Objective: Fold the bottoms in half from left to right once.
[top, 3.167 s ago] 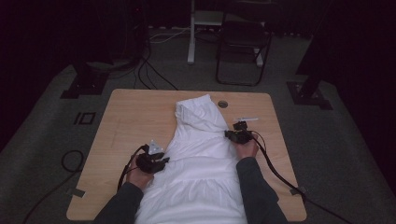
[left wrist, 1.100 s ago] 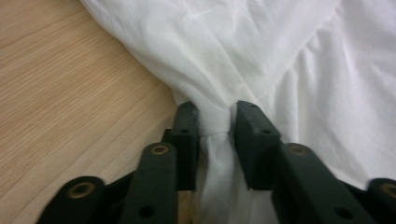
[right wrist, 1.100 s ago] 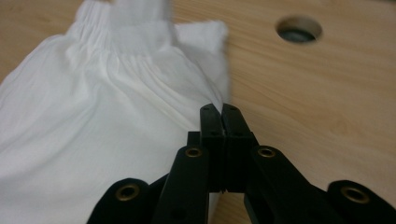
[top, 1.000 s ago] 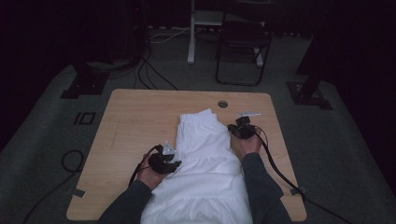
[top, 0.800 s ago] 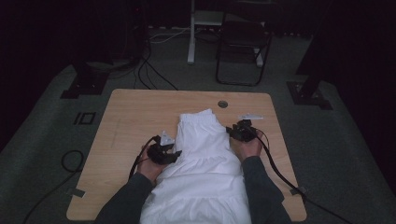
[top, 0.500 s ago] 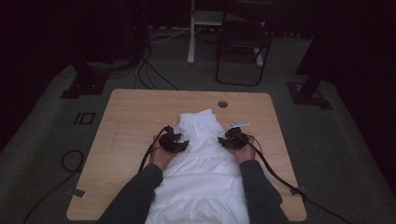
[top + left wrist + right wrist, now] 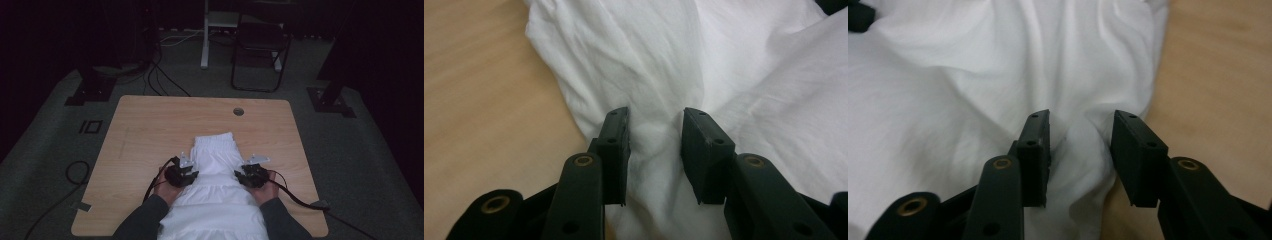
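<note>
Folding a white garment point(image 7: 215, 190) lying at the surface's point(image 7: 150, 130) 6 o'clock edge: soft, light, floppy. Left hand-held gripper point(image 7: 654, 142) and right hand-held gripper point(image 7: 1080, 145), jaws apart and just closing, straddle bunched side edges, decent grab spots.

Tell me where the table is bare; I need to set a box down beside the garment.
Bare wood lies left of the garment, right of it, and along the far edge by the hole in the table. The near middle is crowded: left gripper and right gripper.
</note>
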`<move>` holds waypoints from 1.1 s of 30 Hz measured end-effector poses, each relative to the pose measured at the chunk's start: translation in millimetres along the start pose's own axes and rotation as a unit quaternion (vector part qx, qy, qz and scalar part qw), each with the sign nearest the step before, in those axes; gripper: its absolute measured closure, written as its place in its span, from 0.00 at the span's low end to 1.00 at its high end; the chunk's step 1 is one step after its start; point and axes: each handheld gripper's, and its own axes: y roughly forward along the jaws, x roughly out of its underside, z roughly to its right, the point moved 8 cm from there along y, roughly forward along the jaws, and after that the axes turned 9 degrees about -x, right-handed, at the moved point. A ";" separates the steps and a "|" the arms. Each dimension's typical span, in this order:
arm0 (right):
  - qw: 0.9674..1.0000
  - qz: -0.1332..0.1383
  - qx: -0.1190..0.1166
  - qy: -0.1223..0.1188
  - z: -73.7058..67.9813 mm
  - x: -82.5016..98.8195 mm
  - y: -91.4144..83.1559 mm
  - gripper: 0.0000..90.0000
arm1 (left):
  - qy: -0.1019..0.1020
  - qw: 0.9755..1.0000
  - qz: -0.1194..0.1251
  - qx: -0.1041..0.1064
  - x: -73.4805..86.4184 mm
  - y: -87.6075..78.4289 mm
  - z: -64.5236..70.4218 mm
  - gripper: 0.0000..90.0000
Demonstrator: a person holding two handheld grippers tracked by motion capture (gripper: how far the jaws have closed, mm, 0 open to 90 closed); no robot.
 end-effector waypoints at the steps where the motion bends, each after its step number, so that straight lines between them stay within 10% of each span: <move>1: 1.000 -0.009 -0.008 -0.004 -4.3 2.9 -2.8 0.66 | 0.007 1.000 -0.003 0.000 0.5 -1.3 1.4 0.71; 4: 0.998 -0.043 -0.048 -0.007 -7.3 4.1 -8.9 0.60 | 0.004 1.000 -0.002 0.006 -0.3 -0.1 1.1 0.70; 9: 0.999 0.020 -0.031 -0.016 15.3 -26.3 -14.2 0.45 | 0.007 1.000 0.000 0.011 -1.1 1.0 0.3 0.69; 18: 0.998 -0.002 -0.042 -0.048 41.7 -54.5 30.4 0.27 | 0.008 1.000 0.003 0.015 -1.5 2.4 -1.2 0.67; 25: 0.998 -0.009 -0.050 -0.042 45.8 -59.3 48.7 0.56 | 0.006 1.000 0.018 -0.001 -10.2 0.8 -8.1 0.55; 29: 0.998 -0.010 -0.044 -0.033 45.4 -59.8 47.6 0.73 | -0.046 0.996 0.074 -0.012 -38.5 1.2 -24.9 0.46; 33: 0.999 -0.009 -0.038 -0.019 48.0 -60.3 47.0 0.80 | -0.083 0.996 0.041 -0.013 -52.4 30.7 -38.5 0.34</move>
